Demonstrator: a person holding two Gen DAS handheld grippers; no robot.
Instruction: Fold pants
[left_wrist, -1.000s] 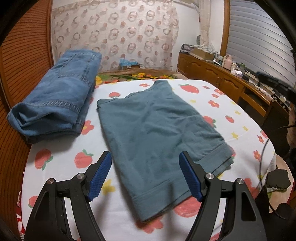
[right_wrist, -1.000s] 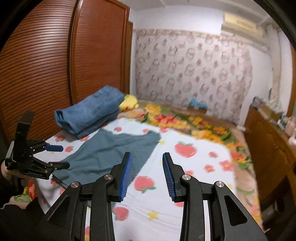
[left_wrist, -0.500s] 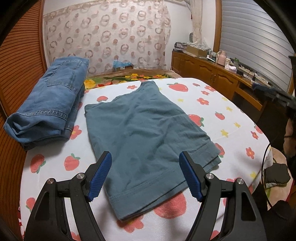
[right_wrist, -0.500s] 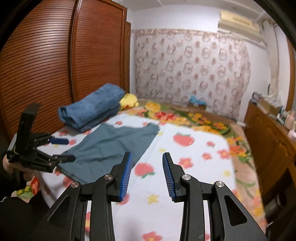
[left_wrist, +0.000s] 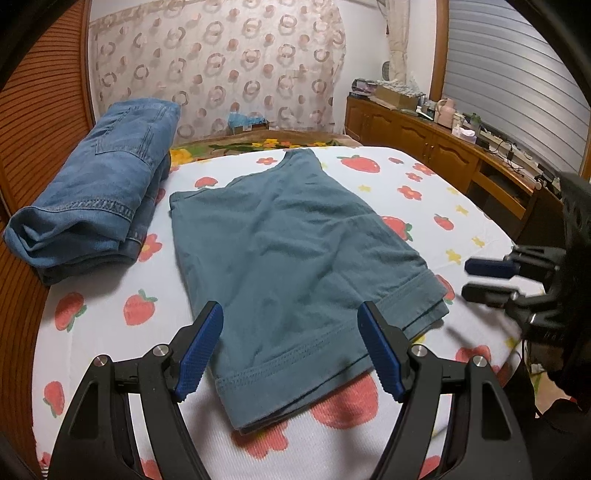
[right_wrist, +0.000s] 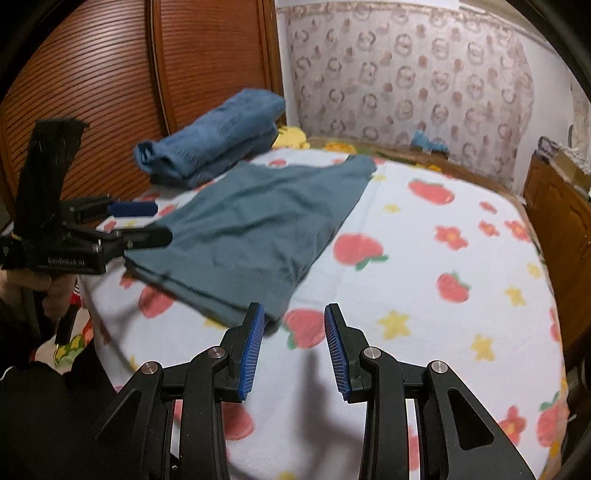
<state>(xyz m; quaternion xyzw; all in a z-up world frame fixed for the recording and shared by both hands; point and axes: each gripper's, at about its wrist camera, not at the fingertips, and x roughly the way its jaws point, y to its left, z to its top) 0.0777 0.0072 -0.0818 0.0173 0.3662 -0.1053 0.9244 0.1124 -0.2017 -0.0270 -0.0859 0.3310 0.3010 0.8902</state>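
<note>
Teal-grey shorts lie flat on the bed, folded in half lengthwise, hems toward me; they also show in the right wrist view. My left gripper is open and empty, hovering just above the near hem. My right gripper is open and empty above the sheet, just right of the shorts' near corner. It shows in the left wrist view off the hem's right end. The left gripper shows in the right wrist view at the hem's left end.
Folded blue jeans lie at the back left, against the wooden wardrobe. The strawberry-print sheet covers the bed. A wooden cabinet with clutter runs along the right. A patterned curtain hangs behind.
Both grippers have dropped lower and come in toward the shorts' near hem. The right gripper has come into the left wrist view. Jaw openings are unchanged.
</note>
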